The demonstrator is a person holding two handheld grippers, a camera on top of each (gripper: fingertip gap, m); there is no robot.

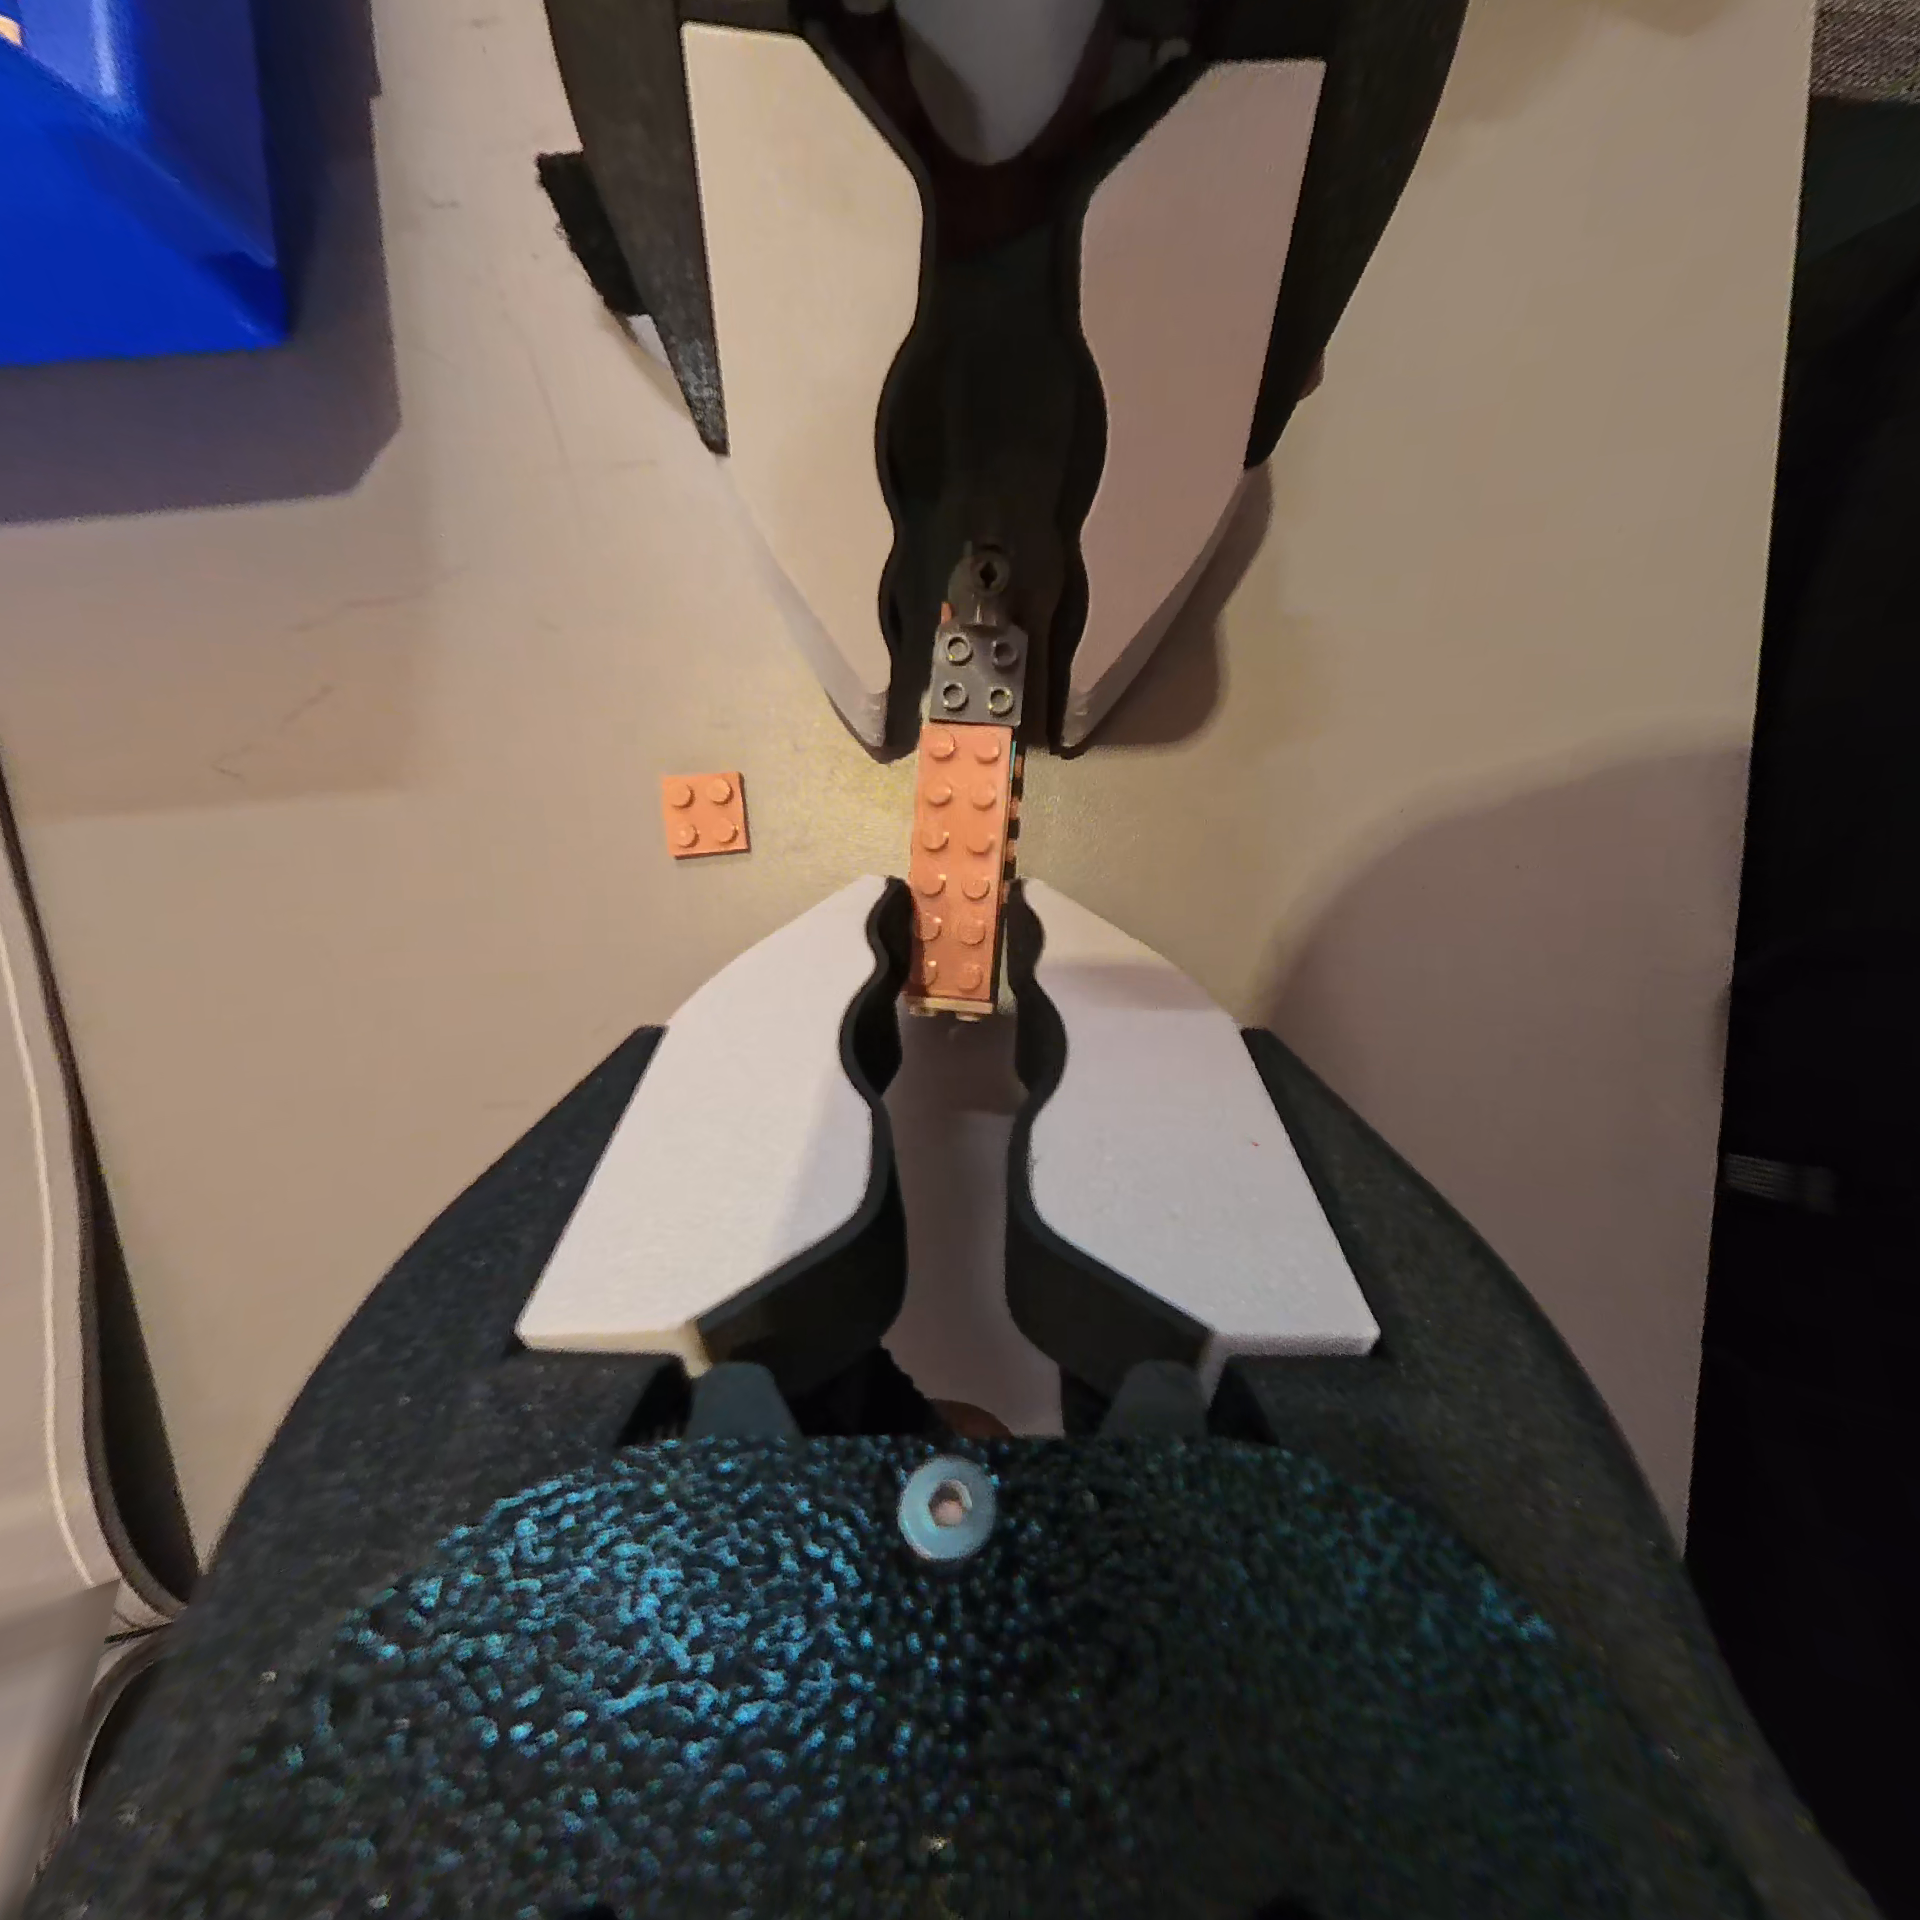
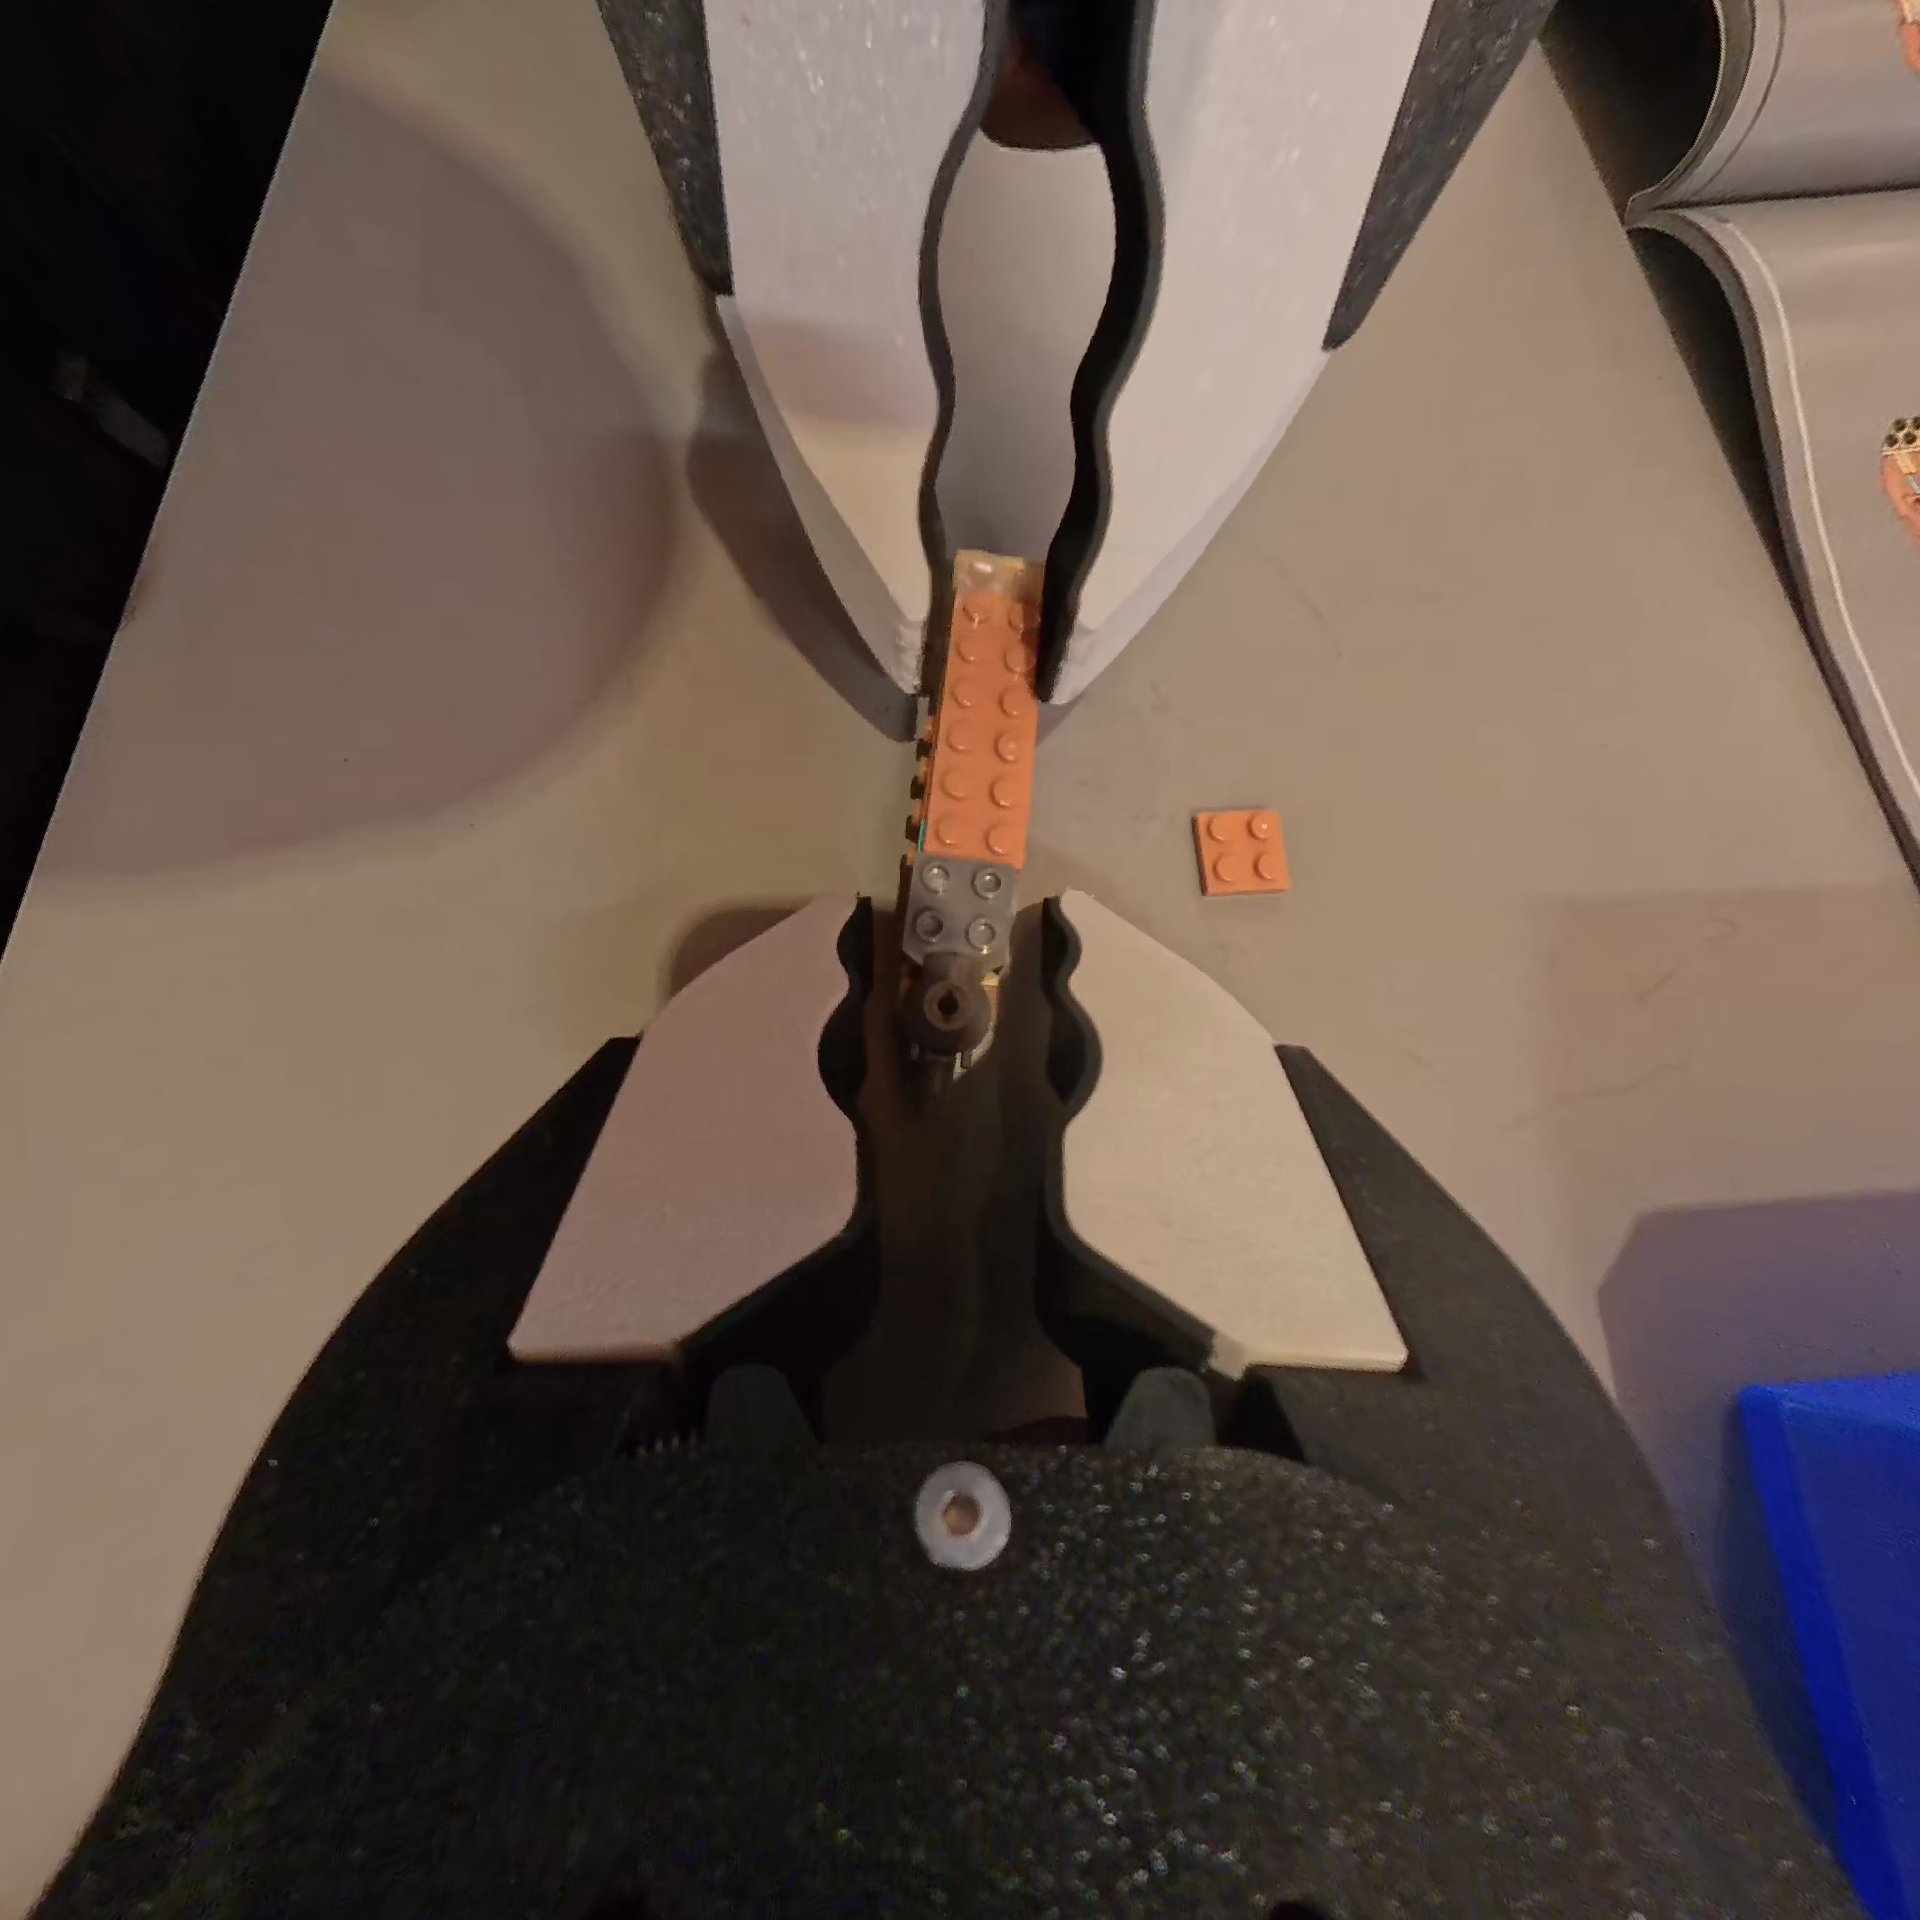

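Observation:
A long orange studded plate assembly (image 1: 961,862) has a grey two-by-two plate (image 1: 977,675) and a dark connector (image 1: 985,582) at its far end. It hangs above the beige table (image 1: 416,987). My left gripper (image 1: 958,894) is shut on the orange end, both pads pressed to its sides, which the right wrist view confirms (image 2: 987,644). My right gripper (image 2: 956,914) faces it and straddles the grey plate (image 2: 961,909) and connector (image 2: 945,1008). There is a gap on each side between its pads and the plate. The left wrist view also shows that gap.
A loose orange two-by-two plate (image 1: 704,816) lies on the table beside the assembly, also in the right wrist view (image 2: 1245,852). A blue bin (image 1: 135,177) (image 2: 1829,1610) stands at one side. A grey mat (image 2: 1818,416) lies at the table's edge. Only a small space, under 4 cm, lies between the two pairs of fingers.

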